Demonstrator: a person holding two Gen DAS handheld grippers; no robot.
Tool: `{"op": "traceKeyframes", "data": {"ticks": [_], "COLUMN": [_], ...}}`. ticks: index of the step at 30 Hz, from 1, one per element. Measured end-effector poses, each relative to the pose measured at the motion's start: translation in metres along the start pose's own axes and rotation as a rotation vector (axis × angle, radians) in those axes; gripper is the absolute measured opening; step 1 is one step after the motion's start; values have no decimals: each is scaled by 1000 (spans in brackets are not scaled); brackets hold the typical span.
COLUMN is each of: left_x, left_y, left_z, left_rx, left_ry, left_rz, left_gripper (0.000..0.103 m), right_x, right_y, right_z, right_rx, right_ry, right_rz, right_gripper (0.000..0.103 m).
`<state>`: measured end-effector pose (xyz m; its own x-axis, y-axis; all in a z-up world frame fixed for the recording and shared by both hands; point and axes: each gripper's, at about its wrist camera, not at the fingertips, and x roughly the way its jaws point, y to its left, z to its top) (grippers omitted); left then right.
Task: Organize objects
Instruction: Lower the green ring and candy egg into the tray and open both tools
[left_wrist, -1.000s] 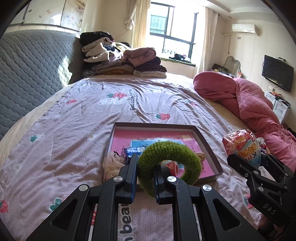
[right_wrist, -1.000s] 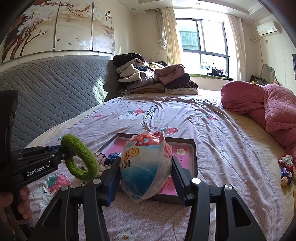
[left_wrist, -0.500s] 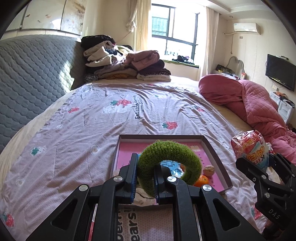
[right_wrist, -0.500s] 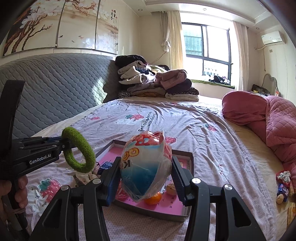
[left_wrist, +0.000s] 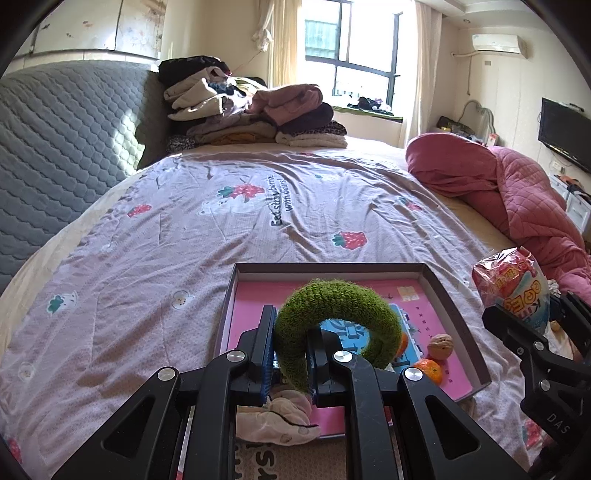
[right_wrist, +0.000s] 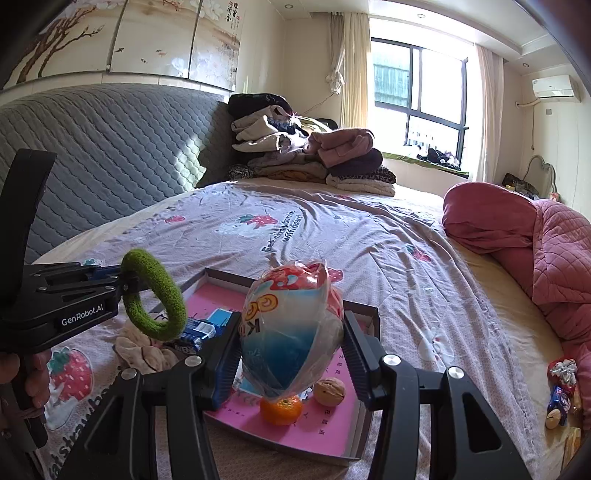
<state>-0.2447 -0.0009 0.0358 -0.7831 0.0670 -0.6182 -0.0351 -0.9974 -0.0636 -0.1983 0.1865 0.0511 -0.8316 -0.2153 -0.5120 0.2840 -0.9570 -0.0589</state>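
My left gripper (left_wrist: 290, 347) is shut on a green knitted ring (left_wrist: 340, 306), held upright above the near left part of a shallow pink-lined box (left_wrist: 421, 271); the ring also shows in the right wrist view (right_wrist: 155, 295). My right gripper (right_wrist: 291, 354) is shut on a colourful snack bag (right_wrist: 291, 325), held above the box (right_wrist: 364, 308); the bag also shows in the left wrist view (left_wrist: 513, 284). In the box lie an orange (right_wrist: 280, 410), a walnut (right_wrist: 330, 391) and a blue packet (right_wrist: 199, 328).
A cream scrunchie (right_wrist: 144, 350) lies at the box's near left corner. The bed has a strawberry-print cover (left_wrist: 221, 229), a pink quilt (left_wrist: 517, 195) at right and folded clothes (left_wrist: 251, 110) at the far end. Small loose items (right_wrist: 559, 391) lie at right.
Both grippers have moved forward and lower over the box with the ring and the bag. The orange and walnut have come into view inside it.
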Motion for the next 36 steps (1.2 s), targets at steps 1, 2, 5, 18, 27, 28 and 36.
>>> {"op": "traceKeyframes", "data": {"ticks": [1, 2, 5, 18, 27, 28, 36], "left_x": [3, 7, 17, 50, 65, 65, 77], "left_y": [0, 1, 2, 10, 9, 8, 4], "left_z": [0, 0, -1, -9, -13, -14, -18], "left_rx": [-1, -2, -2, -8, -7, -5, 5], "left_ry": [5, 9, 23, 81, 103, 104, 132], "left_rz": [2, 2, 7, 21, 15, 16, 19], "left_gripper": [15, 15, 15, 15, 15, 15, 15], "right_x": [3, 7, 17, 65, 83, 85, 93], "right_y": [-1, -3, -7, -16, -25, -25, -25], "right_z": [0, -1, -4, -24, -33, -34, -39], "right_rx": [-1, -1, -3, -2, 27, 26, 15], "right_ry": [6, 12, 31, 153, 208, 212, 231], "right_rz": [-1, -2, -1, 11, 18, 16, 12], "right_gripper": [52, 52, 52, 52, 52, 52, 52]}}
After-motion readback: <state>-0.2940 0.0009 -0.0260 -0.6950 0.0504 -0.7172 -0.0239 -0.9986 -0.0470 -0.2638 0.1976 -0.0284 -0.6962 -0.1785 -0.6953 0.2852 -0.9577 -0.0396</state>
